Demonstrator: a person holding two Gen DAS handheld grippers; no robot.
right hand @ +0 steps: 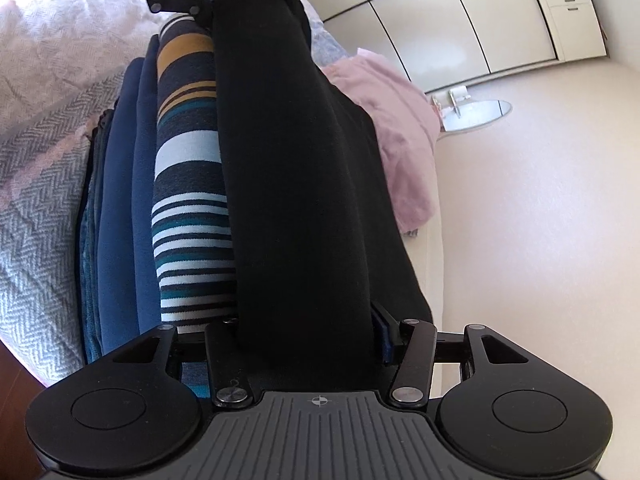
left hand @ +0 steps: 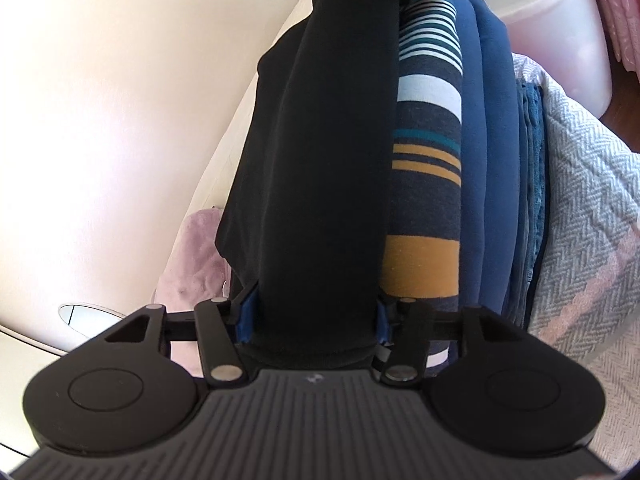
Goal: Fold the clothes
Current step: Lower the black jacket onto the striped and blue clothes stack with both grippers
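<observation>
Your left gripper (left hand: 318, 320) and right gripper (right hand: 308, 340) face each other along a folded black garment (left hand: 324, 160), one at each end of it. In the left wrist view the black cloth fills the gap between the fingers, and a blue pad (left hand: 247, 316) shows at its left edge; the pad on the other side is a thin blue sliver, mostly covered. The cloth sits right against both pads, but you cannot tell whether they press it or just flank it. In the right wrist view only one blue pad (right hand: 385, 336) shows, at the cloth's right edge; the opposite finger is hidden behind the garment, so its grip is just as unclear.

The black garment lies on top of a stack of folded clothes on a bed. Directly under it is a striped garment (left hand: 428, 148) in navy, white, teal and mustard, then blue garments (left hand: 492, 160), then darker layers whose edges are too thin to sort out. The stack rests on a grey herringbone blanket (left hand: 580, 200).

Each camera catches the other gripper only as black linkage cut off by the top edge. A pink cloth (right hand: 396, 128) hangs beside the stack. A white bucket (left hand: 560, 40) is partly out of frame in the left wrist view. White wardrobe doors (right hand: 460, 20) and a pale floor (right hand: 540, 220) fill the right wrist view's far side.
</observation>
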